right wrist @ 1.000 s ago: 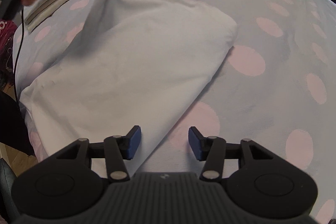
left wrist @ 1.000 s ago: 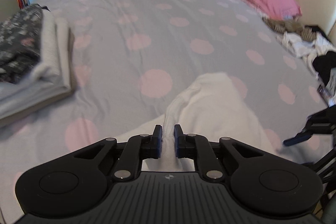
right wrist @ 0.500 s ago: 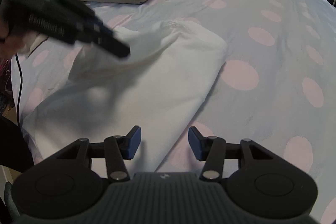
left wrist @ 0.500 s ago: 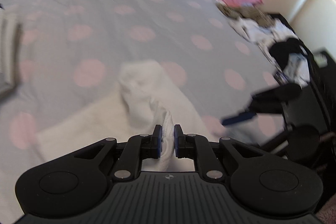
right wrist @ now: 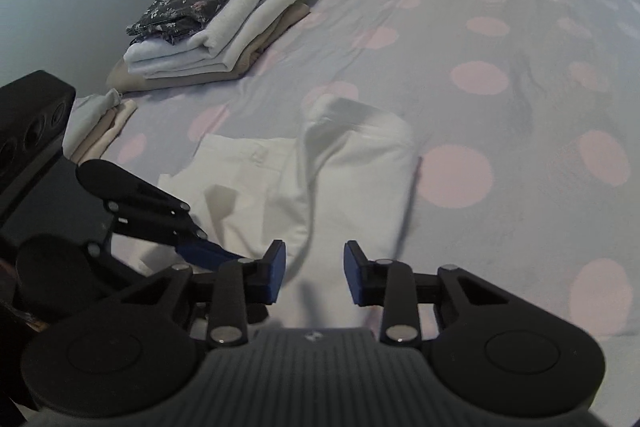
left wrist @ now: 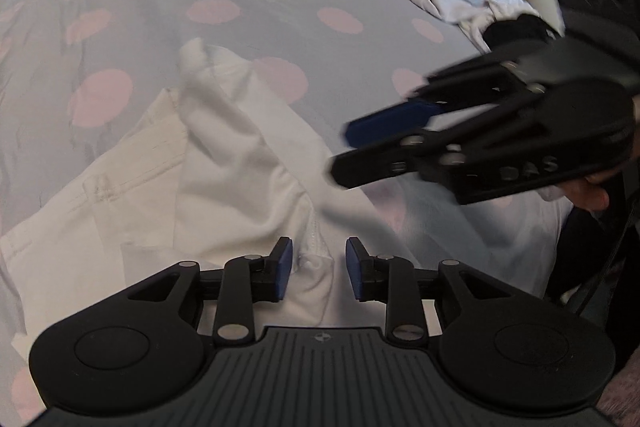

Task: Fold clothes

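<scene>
Your left tongs [left wrist: 319, 269] have just been opening, pads parted around a bunched ridge of the white garment [left wrist: 240, 163] without pressing it. Your right tongs [right wrist: 315, 277] (jaws just narrowing, nothing gripped) hover over the same cloth, which lies rumpled near the bed [right wrist: 480, 27] edge. Smooth, dotted bedspread stretches open beyond. A folded stack [right wrist: 216, 27] sits far left, well apart.

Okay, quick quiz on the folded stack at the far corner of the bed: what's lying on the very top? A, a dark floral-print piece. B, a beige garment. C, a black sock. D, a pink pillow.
A: in the right wrist view the dark floral-print piece lies on top of the folded stack, over white and beige layers.
</scene>
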Demonstrator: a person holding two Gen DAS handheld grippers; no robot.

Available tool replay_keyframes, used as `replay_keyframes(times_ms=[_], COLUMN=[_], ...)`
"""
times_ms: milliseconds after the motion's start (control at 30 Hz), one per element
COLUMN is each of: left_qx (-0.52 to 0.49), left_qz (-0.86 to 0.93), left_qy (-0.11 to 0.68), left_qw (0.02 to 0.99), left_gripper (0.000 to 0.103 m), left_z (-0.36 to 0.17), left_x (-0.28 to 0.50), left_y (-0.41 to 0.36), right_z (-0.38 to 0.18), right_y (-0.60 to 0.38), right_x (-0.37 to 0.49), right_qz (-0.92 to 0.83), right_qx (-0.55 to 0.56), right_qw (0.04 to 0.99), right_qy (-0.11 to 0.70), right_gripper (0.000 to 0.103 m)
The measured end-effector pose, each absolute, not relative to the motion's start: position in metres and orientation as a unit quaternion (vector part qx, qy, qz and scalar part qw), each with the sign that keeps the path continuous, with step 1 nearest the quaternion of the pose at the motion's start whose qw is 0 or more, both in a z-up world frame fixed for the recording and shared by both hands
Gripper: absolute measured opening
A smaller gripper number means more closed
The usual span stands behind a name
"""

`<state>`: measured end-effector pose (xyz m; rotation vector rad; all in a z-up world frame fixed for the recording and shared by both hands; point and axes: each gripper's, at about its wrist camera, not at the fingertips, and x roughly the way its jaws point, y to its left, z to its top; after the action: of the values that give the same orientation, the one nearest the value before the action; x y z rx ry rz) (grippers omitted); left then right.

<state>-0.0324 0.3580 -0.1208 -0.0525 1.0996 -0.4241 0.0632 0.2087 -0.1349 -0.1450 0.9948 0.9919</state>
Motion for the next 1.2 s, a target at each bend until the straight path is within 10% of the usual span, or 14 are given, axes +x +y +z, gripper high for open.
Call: replay_keyframes(times_ms=[433,1000,1200], left_qx=[-0.021,-0.111,-0.092], left_qz=[-0.251,-0.045,-0.034], left_qy=[0.533,0.530,0.524], left_qw=[0.808,0.840,0.846], left_gripper=[0.044,0.044,0.003], left_z=[-0.101,-0.142,-0.138], left_x=[-0.038,-0.004,-0.001], left_y=[0.368,0.468,0.459], right_z=[-0.160,-0.167,-0.166], right_y=[0.230,0.223,0.221], right_x=[0.050,0.058,0.064], right_qz=[0.461,0.453,0.450], right_qx=[-0.093,-0.083,-0.039], right_qw=[0.734,0.728,0.727], right_qy=[0.490,0.508,0.517], right_gripper=[0.006,0.009,0.014])
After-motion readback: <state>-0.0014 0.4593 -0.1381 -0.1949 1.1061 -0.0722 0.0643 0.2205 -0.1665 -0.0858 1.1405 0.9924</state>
